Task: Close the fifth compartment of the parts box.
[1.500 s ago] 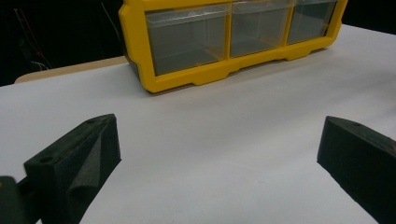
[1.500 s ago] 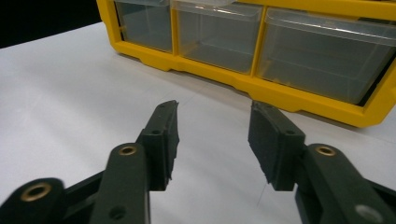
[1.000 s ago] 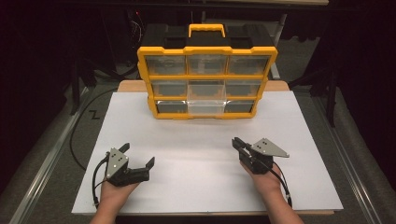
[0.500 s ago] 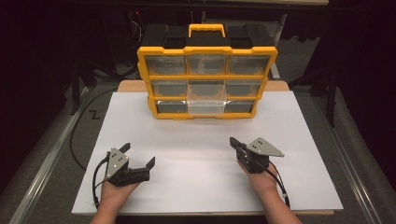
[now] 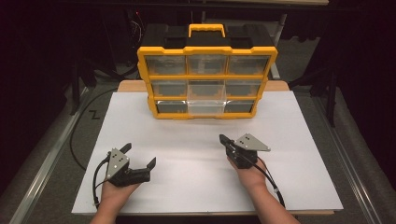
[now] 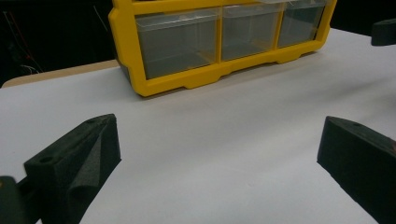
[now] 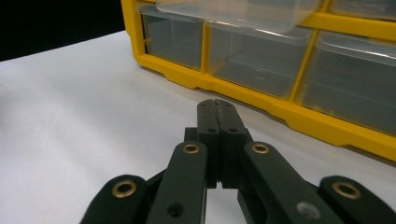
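I'm keeping the right gripper (image 5: 223,138) pressed together, empty, aiming at the organizer (image 5: 205,81) standing at the surface's (image 5: 299,177) far edge; middle drawer (image 5: 206,100) protruding. Left gripper (image 5: 138,156) is resting spread, ready.

Legible markings: none. No text, label, brand or number can be read on the yellow organizer case (image 5: 207,79) or white desk (image 5: 187,140).

Overhead plus two low, organizer-facing (image 5: 207,79) views
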